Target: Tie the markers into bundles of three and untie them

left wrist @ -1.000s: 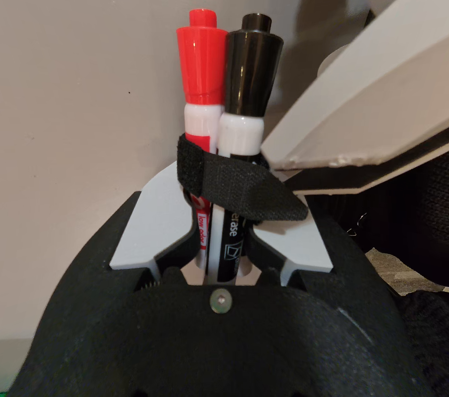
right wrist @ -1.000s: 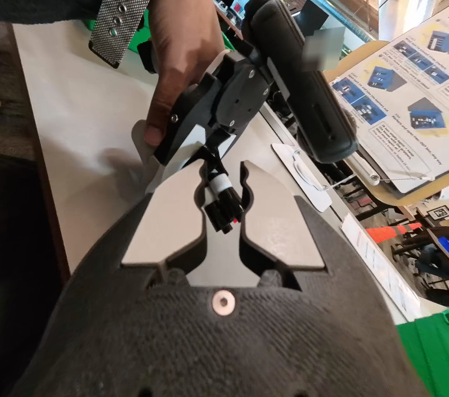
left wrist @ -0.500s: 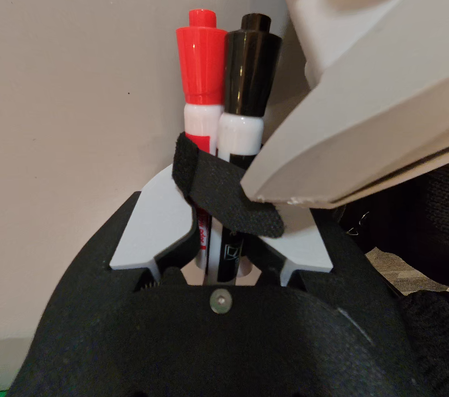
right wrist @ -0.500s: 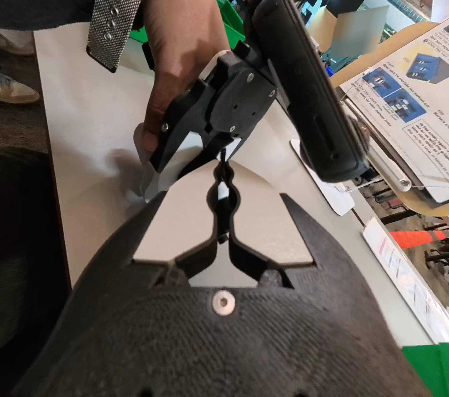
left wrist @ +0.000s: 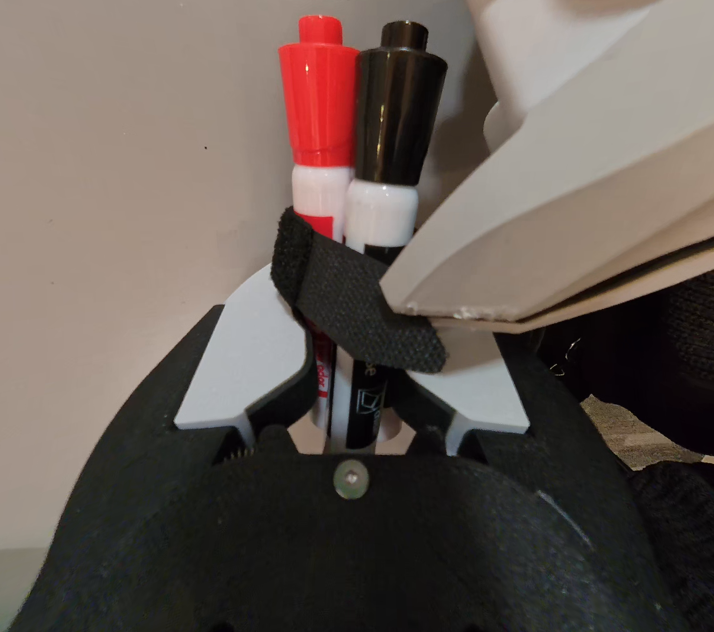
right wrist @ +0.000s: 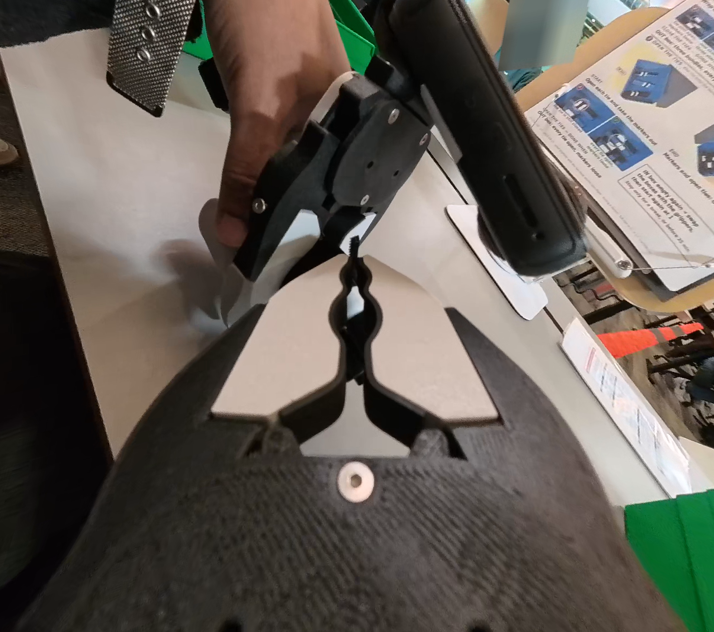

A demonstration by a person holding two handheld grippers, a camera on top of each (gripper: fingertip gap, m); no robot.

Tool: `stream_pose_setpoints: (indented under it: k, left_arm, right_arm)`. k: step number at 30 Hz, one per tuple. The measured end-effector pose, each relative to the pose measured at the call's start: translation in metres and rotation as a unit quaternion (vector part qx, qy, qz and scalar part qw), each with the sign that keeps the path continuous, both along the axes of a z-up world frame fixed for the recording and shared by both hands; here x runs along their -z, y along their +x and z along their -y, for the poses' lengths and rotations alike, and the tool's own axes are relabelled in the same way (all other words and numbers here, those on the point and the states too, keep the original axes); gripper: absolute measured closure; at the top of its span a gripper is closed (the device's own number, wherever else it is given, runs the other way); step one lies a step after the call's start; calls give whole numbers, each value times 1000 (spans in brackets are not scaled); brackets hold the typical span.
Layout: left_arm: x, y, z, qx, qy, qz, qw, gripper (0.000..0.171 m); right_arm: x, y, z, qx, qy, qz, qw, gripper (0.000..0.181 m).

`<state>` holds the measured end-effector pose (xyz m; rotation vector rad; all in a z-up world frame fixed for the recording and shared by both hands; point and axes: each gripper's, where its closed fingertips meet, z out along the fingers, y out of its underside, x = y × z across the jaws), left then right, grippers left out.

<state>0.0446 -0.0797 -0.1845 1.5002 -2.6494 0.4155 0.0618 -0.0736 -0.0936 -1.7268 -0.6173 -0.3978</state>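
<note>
Markers, red and black seen, stand clamped in the left claw above the surface; strap wraps them; right claw pinches its tail; bundle apparently unfinished, third marker unseen.

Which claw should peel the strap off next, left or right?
Right. The right claw is shut on the black hook-and-loop strap's free end; the left claw holds the markers, red and black.

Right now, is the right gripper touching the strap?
Touching. The left wrist view shows the right gripper with its fingers shut on the black strap end.
</note>
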Motion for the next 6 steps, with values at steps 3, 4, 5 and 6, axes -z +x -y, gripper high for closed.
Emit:
stream_pose_setpoints:
  k: [3, 4, 5, 6]
  left_arm:
    - [0, 0, 0, 0, 0, 0, 1000, 126]
    - [0, 0, 0, -1, 0, 0, 1000, 126]
    - [0, 0, 0, -1, 1, -1, 1000, 126]
    - [0, 0, 0, 0, 2, -1, 1000, 126]
  right_arm:
    - [0, 0, -1, 6, -1, -3, 1000, 179]
    - [0, 0, -1, 8, -1, -3, 1000, 179]
    - [0, 0, -1, 9, 0, -2, 1000, 179]
    - [0, 0, -1, 10, 0, 1, 1000, 179]
